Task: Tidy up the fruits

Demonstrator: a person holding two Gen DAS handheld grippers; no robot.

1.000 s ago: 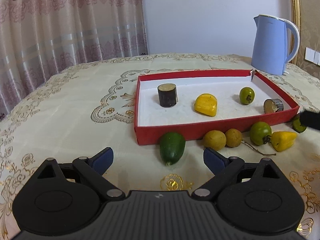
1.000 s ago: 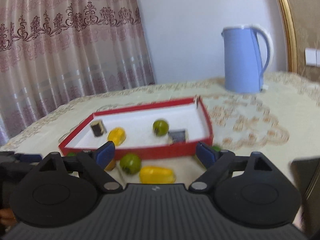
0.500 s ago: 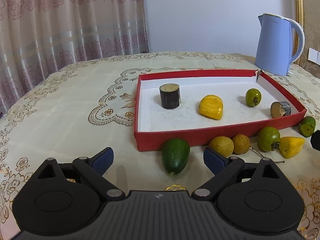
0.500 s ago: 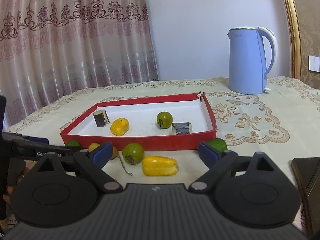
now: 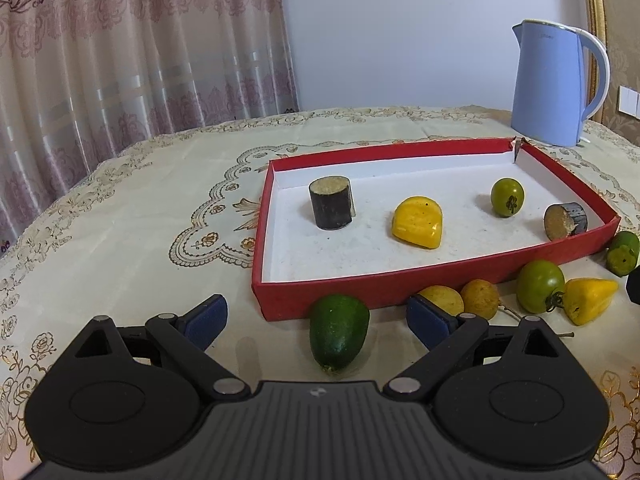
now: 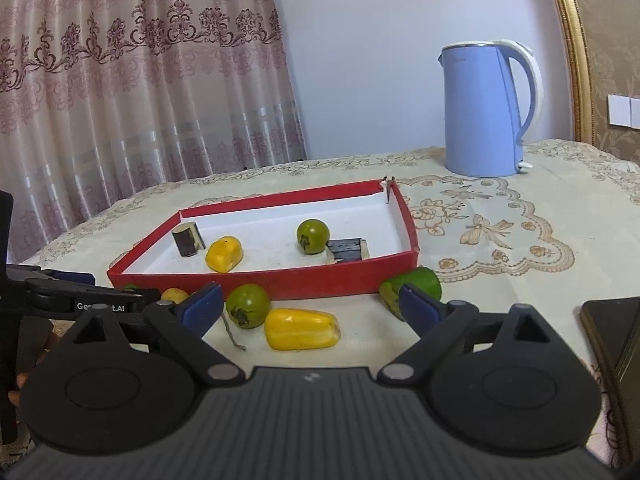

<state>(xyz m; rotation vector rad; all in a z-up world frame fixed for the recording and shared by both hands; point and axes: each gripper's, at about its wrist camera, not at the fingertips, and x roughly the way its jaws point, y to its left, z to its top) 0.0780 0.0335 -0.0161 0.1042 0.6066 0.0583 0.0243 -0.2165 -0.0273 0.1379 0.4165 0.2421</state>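
I am holding both grippers low over the worktop [image 5: 120,208], facing a shallow red tray [image 5: 420,280] with a white floor. My left gripper [image 5: 316,318] is hanging with its jaws spread wide and nothing clamped; a dark green oblong fruit [image 5: 339,332] is lying on the cloth between the blue pads, touching neither, its far end close against the tray's near wall. My right gripper [image 6: 310,303] is opening its jaws, and they are gripping nothing: a green tomato [image 6: 248,306] and a long yellow fruit [image 6: 302,329] are lying on the cloth in the gap ahead of them, just beside each other. Inside the tray I am seeing four pieces well apart: an upright dark cylinder [image 5: 331,208], a yellow chunk [image 5: 418,222], a small green round fruit [image 5: 507,197] and a second dark cylinder [image 5: 565,221] tipped on its side near the right wall. Outside, along the tray's near wall, two yellowish round fruits [image 5: 460,300] are sitting side by side, and another green fruit [image 6: 412,286] is resting by the tray's right corner. A blue kettle [image 6: 486,108] is standing well behind the tray, before the wall, with a curtain [image 6: 140,100] to the left.
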